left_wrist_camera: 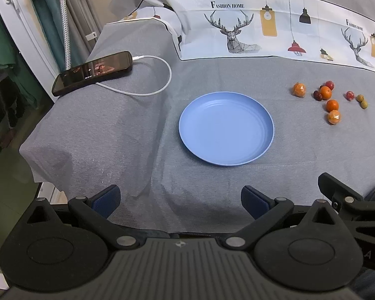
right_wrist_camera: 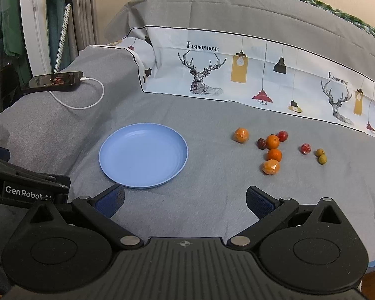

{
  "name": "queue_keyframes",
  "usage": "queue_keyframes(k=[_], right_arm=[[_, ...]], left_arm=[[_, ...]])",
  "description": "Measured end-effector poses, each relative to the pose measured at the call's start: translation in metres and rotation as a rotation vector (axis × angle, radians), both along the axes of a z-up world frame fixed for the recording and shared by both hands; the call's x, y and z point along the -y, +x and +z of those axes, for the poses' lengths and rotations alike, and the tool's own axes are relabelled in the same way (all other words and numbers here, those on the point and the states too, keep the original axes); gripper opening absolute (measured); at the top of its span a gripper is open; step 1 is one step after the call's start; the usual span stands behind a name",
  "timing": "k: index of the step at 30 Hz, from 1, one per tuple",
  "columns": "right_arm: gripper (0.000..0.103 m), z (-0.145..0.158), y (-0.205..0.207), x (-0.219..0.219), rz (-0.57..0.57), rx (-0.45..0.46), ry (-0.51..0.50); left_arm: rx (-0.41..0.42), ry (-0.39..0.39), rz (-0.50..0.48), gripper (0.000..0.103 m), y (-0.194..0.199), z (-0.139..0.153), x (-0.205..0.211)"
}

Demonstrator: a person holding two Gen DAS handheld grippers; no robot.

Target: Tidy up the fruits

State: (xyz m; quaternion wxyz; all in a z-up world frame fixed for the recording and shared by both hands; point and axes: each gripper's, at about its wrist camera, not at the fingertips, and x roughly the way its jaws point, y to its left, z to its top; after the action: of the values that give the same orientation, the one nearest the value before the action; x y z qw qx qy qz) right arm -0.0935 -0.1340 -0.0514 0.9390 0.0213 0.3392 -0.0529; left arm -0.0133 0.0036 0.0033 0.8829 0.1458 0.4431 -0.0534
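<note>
An empty blue plate point(left_wrist_camera: 226, 128) point(right_wrist_camera: 143, 155) lies on the grey cloth. To its right sits a loose cluster of small fruits: several oranges, two of them in clear wrap point(right_wrist_camera: 241, 135) point(right_wrist_camera: 271, 167), two bare point(right_wrist_camera: 273, 141) point(right_wrist_camera: 274, 155), dark red fruits point(right_wrist_camera: 261, 143) point(right_wrist_camera: 283, 135), a wrapped red one point(right_wrist_camera: 306, 148) and two small green ones point(right_wrist_camera: 321, 156). The cluster shows in the left wrist view too point(left_wrist_camera: 325, 92). My left gripper point(left_wrist_camera: 180, 201) is open and empty, short of the plate. My right gripper point(right_wrist_camera: 185, 201) is open and empty, short of the plate and fruits.
A black phone point(left_wrist_camera: 92, 72) point(right_wrist_camera: 53, 81) with a white charging cable point(left_wrist_camera: 152, 90) lies on a raised grey fold at the back left. A printed deer-pattern cloth point(right_wrist_camera: 237, 75) runs along the back. The cloth drops off at the left edge point(left_wrist_camera: 30, 155).
</note>
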Motion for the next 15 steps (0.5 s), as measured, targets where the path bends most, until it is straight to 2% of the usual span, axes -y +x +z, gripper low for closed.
queue_keyframes(k=[15], right_arm=[[0.102, -0.001, 0.0002, -0.0022, 0.002, -0.002, 0.001]], left_arm=[[0.001, 0.004, 0.003, 0.103, 0.0008, -0.0013, -0.0012]])
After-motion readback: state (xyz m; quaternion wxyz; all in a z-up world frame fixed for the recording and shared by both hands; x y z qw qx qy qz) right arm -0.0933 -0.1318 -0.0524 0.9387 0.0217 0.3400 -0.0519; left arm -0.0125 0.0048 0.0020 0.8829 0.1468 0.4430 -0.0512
